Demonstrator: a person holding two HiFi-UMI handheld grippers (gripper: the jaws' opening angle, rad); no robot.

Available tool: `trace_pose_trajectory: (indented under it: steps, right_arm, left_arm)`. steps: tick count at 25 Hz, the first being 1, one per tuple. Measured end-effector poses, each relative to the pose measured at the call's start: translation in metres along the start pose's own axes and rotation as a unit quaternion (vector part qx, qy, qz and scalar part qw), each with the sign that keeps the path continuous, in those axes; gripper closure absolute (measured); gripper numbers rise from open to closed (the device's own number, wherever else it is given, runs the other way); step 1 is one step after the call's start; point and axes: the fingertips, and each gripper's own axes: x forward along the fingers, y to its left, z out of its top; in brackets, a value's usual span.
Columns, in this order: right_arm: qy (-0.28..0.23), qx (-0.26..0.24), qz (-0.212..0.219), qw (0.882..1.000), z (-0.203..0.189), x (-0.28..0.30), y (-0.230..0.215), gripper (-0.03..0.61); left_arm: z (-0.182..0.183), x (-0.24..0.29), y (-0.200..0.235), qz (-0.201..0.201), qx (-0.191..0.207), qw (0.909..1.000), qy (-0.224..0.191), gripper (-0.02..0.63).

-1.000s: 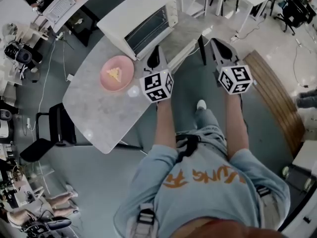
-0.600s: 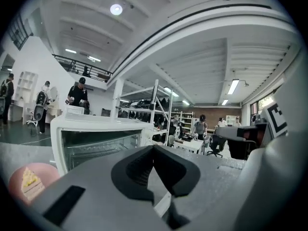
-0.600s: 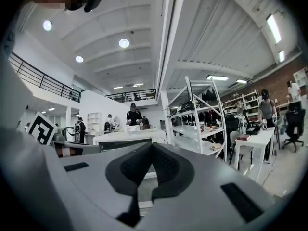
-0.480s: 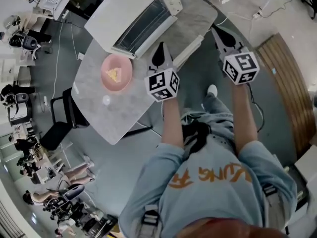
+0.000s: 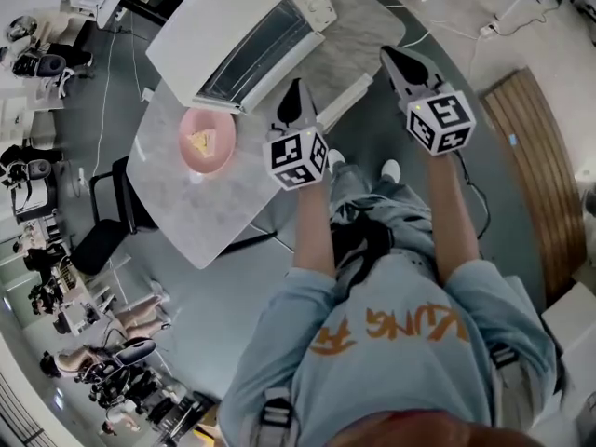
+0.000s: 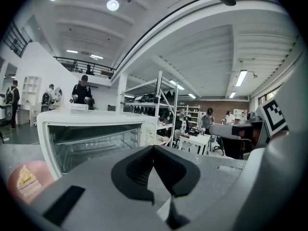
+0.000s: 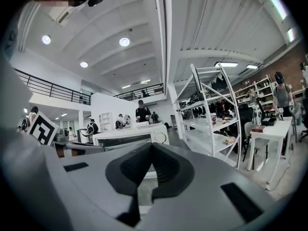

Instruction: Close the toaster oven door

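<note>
Over the last second the right gripper has swung its nose further toward the table, and its tip now sits at the marble corner. The left gripper has barely shifted over the table's near edge. Both claws are pressed together, with nothing between the pads.

The toaster oven stands ahead and to the left of the left gripper, near it but apart. From the right gripper it lies farther off, ahead-left and beyond the left gripper. Its door looks upright against the front, though glare on the glass leaves that short of certain.

Only the head view shows the oven's white top. It also shows the pink plate to the left of the left gripper, just before the oven's front, carrying a yellow wedge of food. The left gripper view adds the wire rack behind the glass and catches the plate low at its left. The right gripper view misses the plate. It shows a round knob at the right end of the oven's front, the left gripper's marker cube off to the left, and white shelving ahead to the right.
</note>
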Motion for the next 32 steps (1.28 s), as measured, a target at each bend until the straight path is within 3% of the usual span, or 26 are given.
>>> trace_pose_trajectory:
  steps: [5,11,19,26,32]
  right_arm:
    - [0.01,-0.022,0.005,1.0,0.007,0.004,-0.008,0.58]
    - [0.053,-0.044,0.023,0.997,-0.014,-0.01,-0.026,0.58]
    - [0.119,-0.071,0.089,0.986,-0.086,0.034,0.013,0.58]
    - [0.195,-0.131,0.195,0.952,-0.147,0.063,0.085,0.58]
    - [0.255,-0.205,0.277,0.903,-0.201,0.055,0.118,0.58]
  left_arm:
    - [0.002,0.019,-0.011,-0.016,-0.004,0.9999,-0.003,0.612]
    - [-0.029,0.031,-0.054,-0.029,-0.02,0.9991,0.022,0.612]
    - [-0.091,0.019,-0.003,-0.011,-0.026,0.9966,0.077,0.612]
    - [-0.138,-0.015,0.033,0.003,0.003,0.9917,0.129,0.612]
    - [-0.181,-0.031,0.034,-0.011,0.031,0.9836,0.177,0.612]
